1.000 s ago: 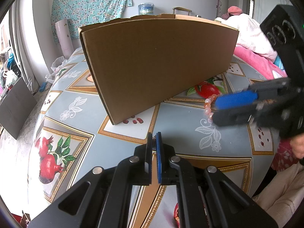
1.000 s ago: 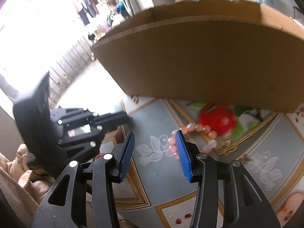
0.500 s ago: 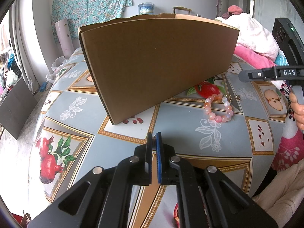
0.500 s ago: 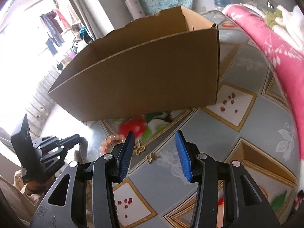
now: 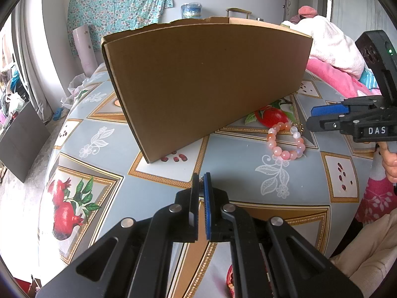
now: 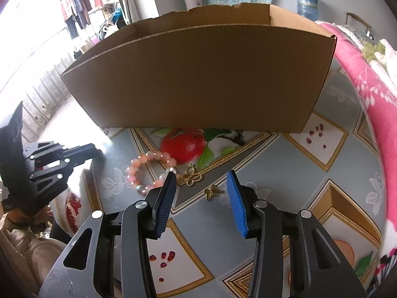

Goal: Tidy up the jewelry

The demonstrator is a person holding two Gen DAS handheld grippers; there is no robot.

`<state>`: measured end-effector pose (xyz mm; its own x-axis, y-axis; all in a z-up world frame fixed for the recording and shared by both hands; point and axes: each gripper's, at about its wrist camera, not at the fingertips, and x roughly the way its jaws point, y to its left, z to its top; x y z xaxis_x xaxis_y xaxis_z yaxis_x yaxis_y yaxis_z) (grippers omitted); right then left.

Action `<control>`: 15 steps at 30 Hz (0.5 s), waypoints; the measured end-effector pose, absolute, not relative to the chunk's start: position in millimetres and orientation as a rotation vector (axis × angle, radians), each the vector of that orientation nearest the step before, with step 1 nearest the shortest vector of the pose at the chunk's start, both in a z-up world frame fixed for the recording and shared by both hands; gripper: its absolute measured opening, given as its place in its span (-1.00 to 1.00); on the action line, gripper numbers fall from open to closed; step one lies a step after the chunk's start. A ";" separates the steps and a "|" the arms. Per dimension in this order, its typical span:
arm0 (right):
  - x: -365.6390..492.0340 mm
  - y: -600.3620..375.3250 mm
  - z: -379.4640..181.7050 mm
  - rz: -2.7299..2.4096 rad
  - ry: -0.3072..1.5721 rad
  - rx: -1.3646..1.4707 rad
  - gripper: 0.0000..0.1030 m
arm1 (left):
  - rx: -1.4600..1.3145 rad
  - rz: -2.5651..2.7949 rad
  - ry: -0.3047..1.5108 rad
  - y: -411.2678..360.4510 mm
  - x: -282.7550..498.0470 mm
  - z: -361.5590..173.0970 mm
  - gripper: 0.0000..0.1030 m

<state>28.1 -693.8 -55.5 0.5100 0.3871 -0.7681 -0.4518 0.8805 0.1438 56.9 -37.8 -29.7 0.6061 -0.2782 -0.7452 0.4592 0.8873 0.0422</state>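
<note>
pink bead bracelet lies just ahead-left of the open right gripper; left gripper, closed and empty, sits well apart.

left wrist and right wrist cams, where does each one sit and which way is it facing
Left wrist: sits on the left gripper, facing across the table at the cardboard box; its shut fingers show below, the right gripper and a hand at right.
Right wrist: sits on the right gripper, facing down at the gold butterfly charms before the box; its open fingers show, the left gripper at left.
Shared: box, bead bracelet, tablecloth.
</note>
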 end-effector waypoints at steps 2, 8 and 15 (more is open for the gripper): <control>28.5 -692.5 -58.2 0.499 0.905 -0.096 -0.29 | 0.240 -0.431 0.815 -38.0 56.7 -29.8 -0.93; 27.4 -682.2 -64.8 0.470 0.903 -0.148 -0.41 | 0.239 -0.430 0.815 -38.3 56.6 -29.6 -0.93; 19.2 -677.2 -71.8 0.452 0.890 -0.187 -0.50 | 0.239 -0.430 0.815 -38.3 56.2 -29.5 -0.93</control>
<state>19.2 -677.2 -71.8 0.5429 0.3014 -0.7838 -0.4543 0.8904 0.0277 56.2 -38.3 -29.5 0.6064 -0.2779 -0.7450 0.4586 0.8876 0.0422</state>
